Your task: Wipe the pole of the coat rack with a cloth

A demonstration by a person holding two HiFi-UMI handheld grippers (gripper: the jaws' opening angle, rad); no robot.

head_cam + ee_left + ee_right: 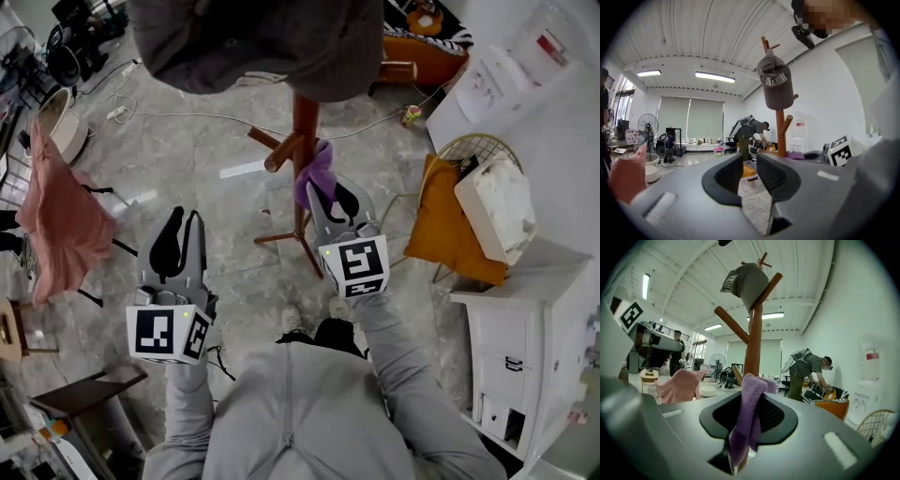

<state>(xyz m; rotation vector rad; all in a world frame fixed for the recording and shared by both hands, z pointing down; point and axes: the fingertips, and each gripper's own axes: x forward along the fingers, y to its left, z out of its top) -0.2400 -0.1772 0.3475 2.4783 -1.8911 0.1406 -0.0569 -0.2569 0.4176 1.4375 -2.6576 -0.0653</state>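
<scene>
The brown wooden coat rack pole [304, 150] stands on the floor ahead, a grey cap [272, 42] on its top. In the right gripper view the pole [753, 341] rises straight in front of the jaws. My right gripper [323, 192] is shut on a purple cloth [317, 173], which is close against the pole; the cloth [747, 416] hangs folded between the jaws. My left gripper [181, 234] hovers lower left of the pole with a narrow gap between its fingers and nothing in it. The rack [780, 129] shows to the right in its view.
A pink garment [58, 220] hangs on a stand at the left. An orange chair [455, 220] with a white bundle stands right, a white cabinet [530, 319] beside it. A white basin [58, 122] and cables lie on the floor. A person bends over far off [811, 371].
</scene>
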